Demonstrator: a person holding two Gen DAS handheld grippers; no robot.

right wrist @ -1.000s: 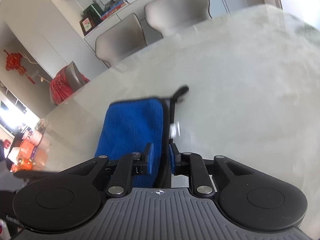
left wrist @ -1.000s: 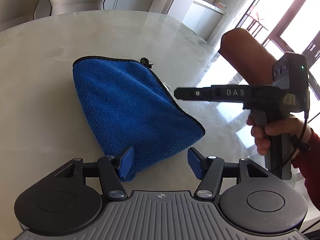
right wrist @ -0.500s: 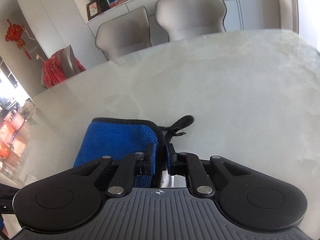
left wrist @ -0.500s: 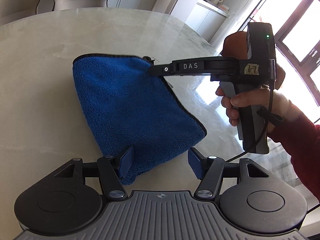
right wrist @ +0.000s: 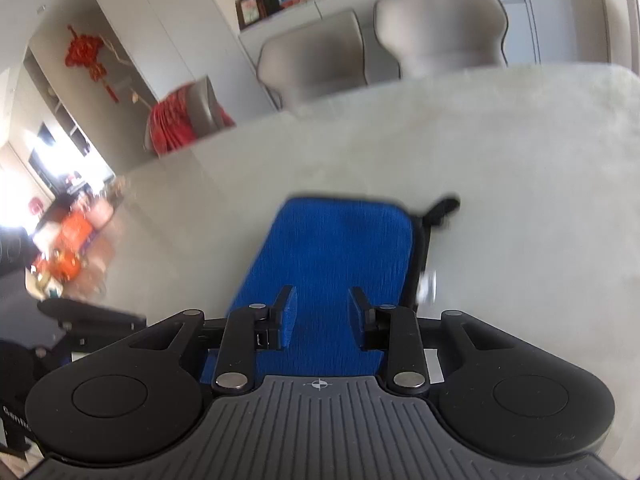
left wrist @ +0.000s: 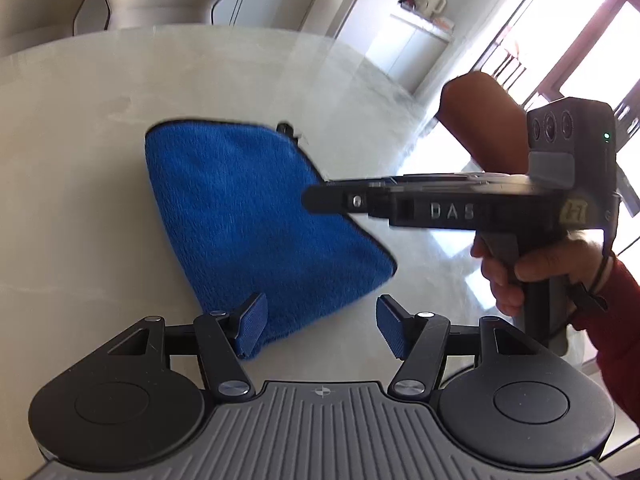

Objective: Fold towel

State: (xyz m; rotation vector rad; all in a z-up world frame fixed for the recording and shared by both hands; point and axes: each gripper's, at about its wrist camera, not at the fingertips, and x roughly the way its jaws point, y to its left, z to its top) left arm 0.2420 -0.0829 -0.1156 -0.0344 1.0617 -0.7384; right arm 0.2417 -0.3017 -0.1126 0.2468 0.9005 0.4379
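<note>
In the left wrist view, the left tongs (left wrist: 319,325) are seen spread wide above the near corner of the folded blue towel (left wrist: 256,216), which lies on the pale desk (left wrist: 80,160). In the right wrist view, the right tongs (right wrist: 323,316) are held parted, empty, over the towel (right wrist: 340,248).
</note>
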